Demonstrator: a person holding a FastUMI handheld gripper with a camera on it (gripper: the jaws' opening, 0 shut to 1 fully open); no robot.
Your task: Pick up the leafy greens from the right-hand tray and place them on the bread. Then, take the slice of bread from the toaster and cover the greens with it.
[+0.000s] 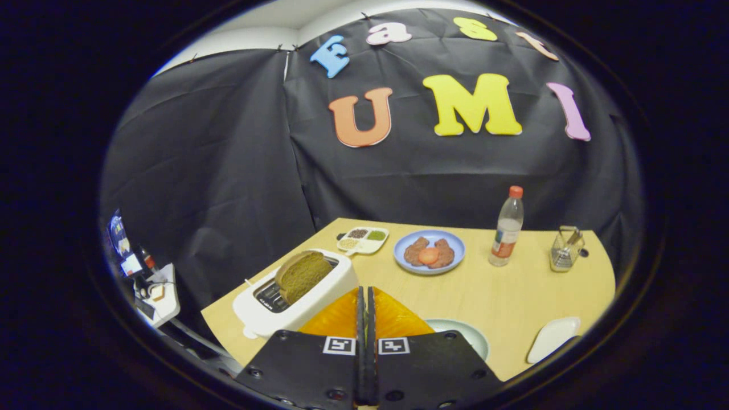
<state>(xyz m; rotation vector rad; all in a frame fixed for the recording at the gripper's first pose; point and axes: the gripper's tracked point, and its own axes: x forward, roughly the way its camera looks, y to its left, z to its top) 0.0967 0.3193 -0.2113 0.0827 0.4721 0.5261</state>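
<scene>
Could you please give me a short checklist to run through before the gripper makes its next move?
1. Gripper empty: ok, fingers closed together with nothing between them.
2. Bread slice reachable: ok, standing up out of the white toaster, just ahead of the fingers.
3. Leafy greens located: cannot tell; the white tray looks bare.
4. Base bread under the greens: cannot tell; the pale plate is mostly hidden behind the fingers.
5. Bottle out of the way: ok, upright beyond the blue plate.

On the bench [501, 296] stood a bottle [506, 228], a blue plate [429, 252] of patties, a glass holder [566, 249], and a divided dish [363, 240] of seeds.
</scene>
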